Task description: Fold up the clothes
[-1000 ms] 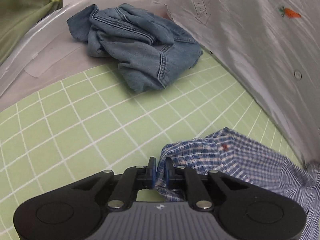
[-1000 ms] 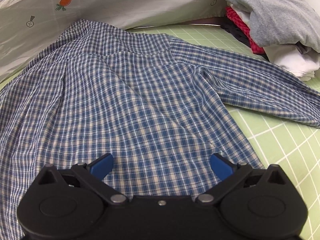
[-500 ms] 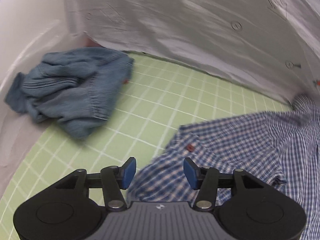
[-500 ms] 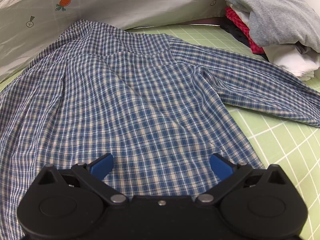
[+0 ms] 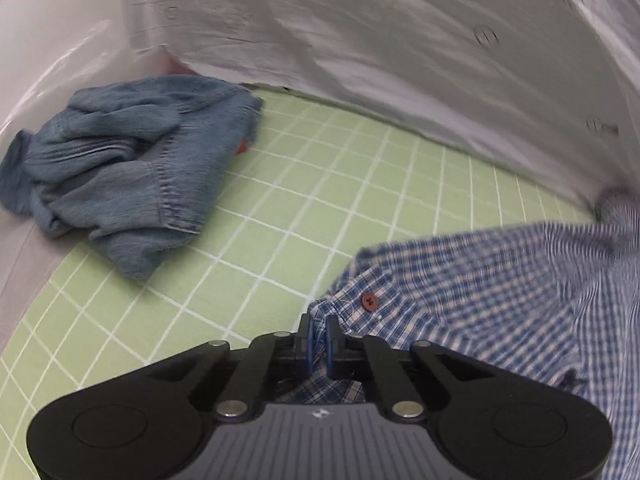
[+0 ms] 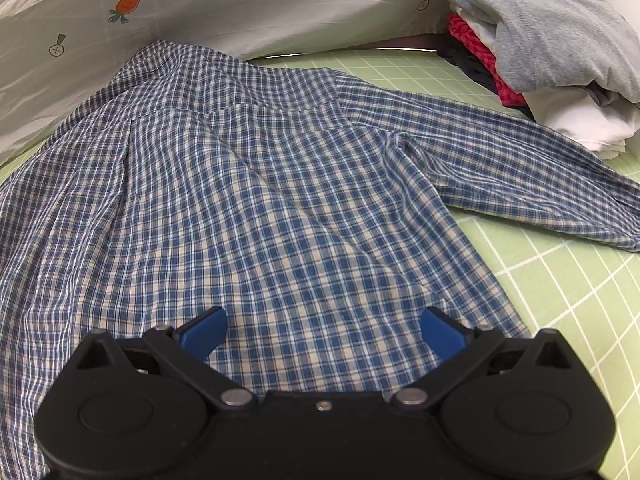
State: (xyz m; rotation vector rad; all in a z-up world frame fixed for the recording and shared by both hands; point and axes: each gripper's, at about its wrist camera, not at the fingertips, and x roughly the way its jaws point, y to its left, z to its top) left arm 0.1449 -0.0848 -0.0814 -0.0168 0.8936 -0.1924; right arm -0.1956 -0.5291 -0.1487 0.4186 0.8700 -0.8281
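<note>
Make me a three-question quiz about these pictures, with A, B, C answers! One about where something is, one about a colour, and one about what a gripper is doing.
1. Where is the crumpled denim garment?
A. On the green grid mat, apart from the checked shirt
B. On top of the checked shirt
C. Inside the clothes pile

2. What colour is the small button on the checked shirt?
A. White
B. Reddish-brown
C. Green

3. What is the left hand-held gripper doing?
A. Open above bare mat
B. Pinching the shirt's edge
C. Holding the denim

Answers:
1 A: green grid mat shows between the denim and the shirt.
2 B: the button reads reddish-brown against the blue checks.
3 B: its blue pads are shut with checked cloth between them.
</note>
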